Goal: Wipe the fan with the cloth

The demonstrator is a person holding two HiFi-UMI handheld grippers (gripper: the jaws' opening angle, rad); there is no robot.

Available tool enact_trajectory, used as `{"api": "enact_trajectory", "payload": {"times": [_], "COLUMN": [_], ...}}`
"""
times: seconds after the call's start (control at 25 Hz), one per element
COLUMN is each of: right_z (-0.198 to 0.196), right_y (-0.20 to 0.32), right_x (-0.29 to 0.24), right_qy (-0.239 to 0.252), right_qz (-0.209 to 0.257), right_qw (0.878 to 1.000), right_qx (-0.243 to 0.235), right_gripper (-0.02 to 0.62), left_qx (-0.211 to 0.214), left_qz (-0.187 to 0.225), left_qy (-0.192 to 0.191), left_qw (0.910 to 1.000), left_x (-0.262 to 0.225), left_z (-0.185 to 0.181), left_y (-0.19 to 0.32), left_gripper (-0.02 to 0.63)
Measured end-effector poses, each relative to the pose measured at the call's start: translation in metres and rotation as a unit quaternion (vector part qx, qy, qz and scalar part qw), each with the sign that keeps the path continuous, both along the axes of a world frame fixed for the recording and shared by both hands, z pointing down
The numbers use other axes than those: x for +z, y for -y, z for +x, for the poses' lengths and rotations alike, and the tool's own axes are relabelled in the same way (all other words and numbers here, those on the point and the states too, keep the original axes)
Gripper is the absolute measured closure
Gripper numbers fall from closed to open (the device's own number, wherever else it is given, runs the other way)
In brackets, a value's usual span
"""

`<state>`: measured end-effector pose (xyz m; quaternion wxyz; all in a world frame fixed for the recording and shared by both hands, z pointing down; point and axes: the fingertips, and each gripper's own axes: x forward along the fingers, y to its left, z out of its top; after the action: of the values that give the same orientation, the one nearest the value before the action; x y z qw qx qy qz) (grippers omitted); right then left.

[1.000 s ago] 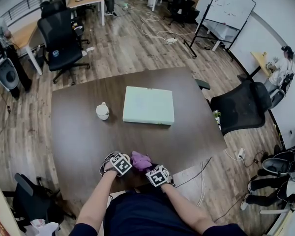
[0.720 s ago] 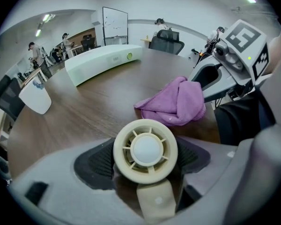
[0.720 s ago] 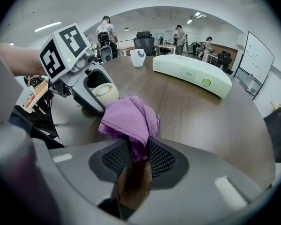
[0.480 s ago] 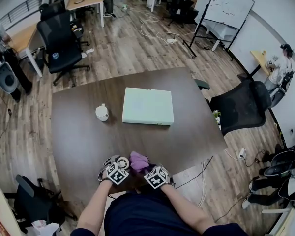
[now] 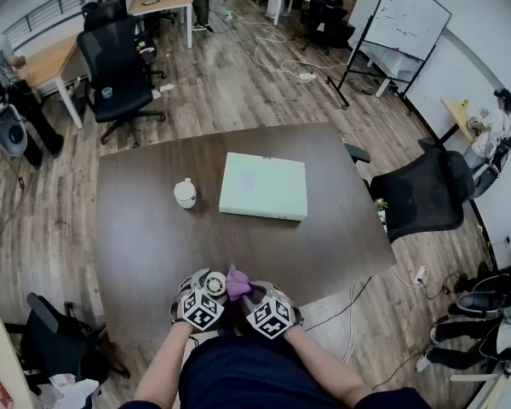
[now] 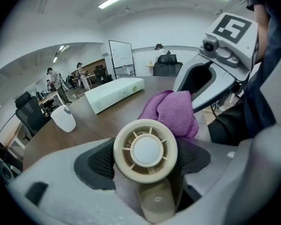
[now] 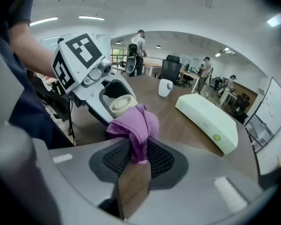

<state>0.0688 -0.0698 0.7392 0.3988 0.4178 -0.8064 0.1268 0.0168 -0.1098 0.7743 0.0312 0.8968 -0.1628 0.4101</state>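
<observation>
While both grippers meet at the lower centre of the head view, over the near edge of the dark brown wooden table [image 5: 136,228], the left gripper [image 6: 146,159] has its jaws closed on a small cream plastic handheld fan [image 6: 145,149]. The fan's round grille faces that gripper's camera, and its handle runs down the frame between the black ribbed pads. The right gripper [image 7: 139,159] pinches a crumpled purple cloth [image 7: 136,125] between its jaws, the bunched end standing out past the fingertips. In the left gripper view the cloth sits just behind the fan's head, at its upper right; whether they touch cannot be told. Farther up the table lie a pale green flat rectangular box [image 5: 264,186] and, to its left, a white cup [image 5: 185,193].
</observation>
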Motion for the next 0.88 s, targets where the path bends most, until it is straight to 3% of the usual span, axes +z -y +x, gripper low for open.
{"api": "enact_trajectory", "payload": {"times": [0.44,0.88], "right_z": [-0.028,-0.023], "right_y": [0.003,0.019], "right_x": [-0.050,-0.117], "right_qy": [0.018,0.039], "right_qz": [0.059,0.154], "right_qw": [0.997,0.987], "right_qx": [-0.035,-0.008], "right_gripper": [0.483,0.485], "left_qx": [-0.010,-0.021], "left_qz": [0.013,0.015], "left_qy": [-0.033,-0.103], "left_qw": [0.9993,0.9943], "left_x": [-0.024,-0.078], "left_z": [-0.007,0.008], "left_y": [-0.008,-0.011], "left_gripper": [0.222,0.222]}}
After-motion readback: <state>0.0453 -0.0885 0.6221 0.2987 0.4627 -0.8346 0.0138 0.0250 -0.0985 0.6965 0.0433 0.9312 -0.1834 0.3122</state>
